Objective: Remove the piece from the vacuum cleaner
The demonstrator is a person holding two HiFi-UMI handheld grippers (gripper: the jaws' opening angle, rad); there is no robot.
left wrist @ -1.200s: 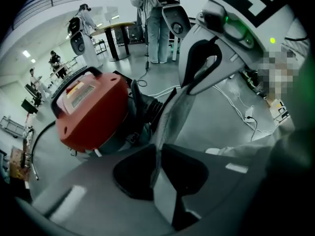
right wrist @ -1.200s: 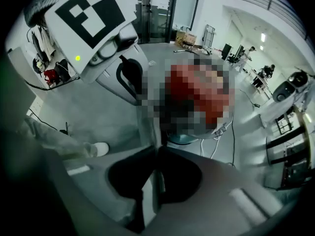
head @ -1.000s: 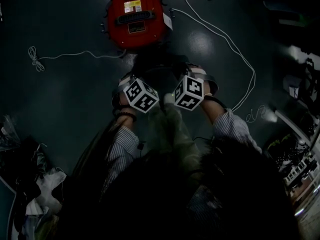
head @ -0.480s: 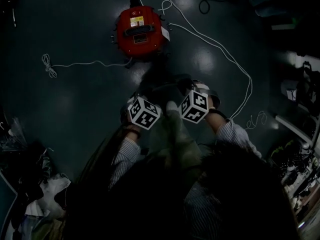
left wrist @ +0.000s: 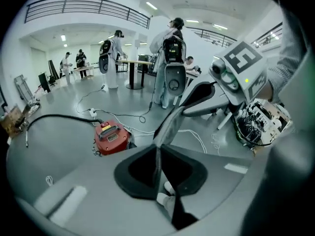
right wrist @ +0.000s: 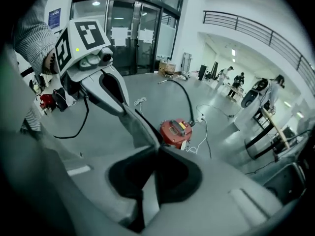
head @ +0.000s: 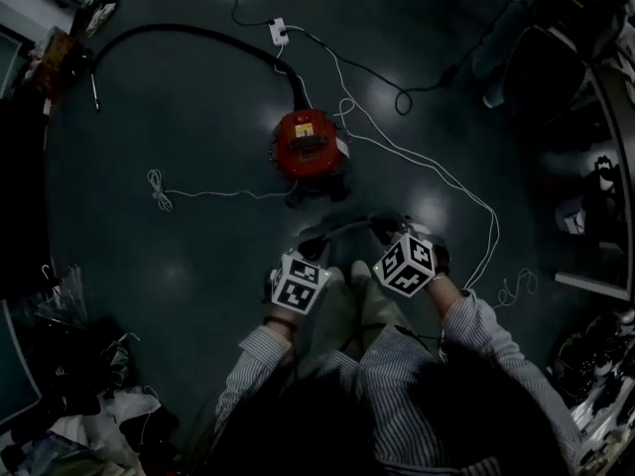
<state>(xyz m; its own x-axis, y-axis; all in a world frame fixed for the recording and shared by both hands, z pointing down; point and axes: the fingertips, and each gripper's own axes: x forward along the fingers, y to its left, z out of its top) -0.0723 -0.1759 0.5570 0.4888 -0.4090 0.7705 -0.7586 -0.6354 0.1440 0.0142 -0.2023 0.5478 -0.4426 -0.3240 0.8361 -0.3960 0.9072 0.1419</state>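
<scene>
The red vacuum cleaner (head: 308, 145) stands on the dark floor, well ahead of me and apart from both grippers; it also shows as the red canister (left wrist: 111, 137) and the same canister (right wrist: 174, 131). A dark grey flexible piece (head: 342, 228) hangs stretched between the two grippers, clear of the vacuum cleaner. My left gripper (head: 314, 244) is shut on one end, where the piece (left wrist: 170, 127) runs up to the right gripper's finger (left wrist: 197, 96). My right gripper (head: 383, 230) is shut on the other end of the piece (right wrist: 135, 124).
A black hose (head: 189, 34) curves from the vacuum cleaner to the far left. White cords (head: 427, 167) trail over the floor to the right, another cord (head: 198, 194) to the left. Clutter (head: 60, 405) lies at the near left. People and tables (left wrist: 133, 63) stand far off.
The vacuum cleaner now looks much smaller and farther away. Both grippers, side by side with the piece between them, have come up and back from it.
</scene>
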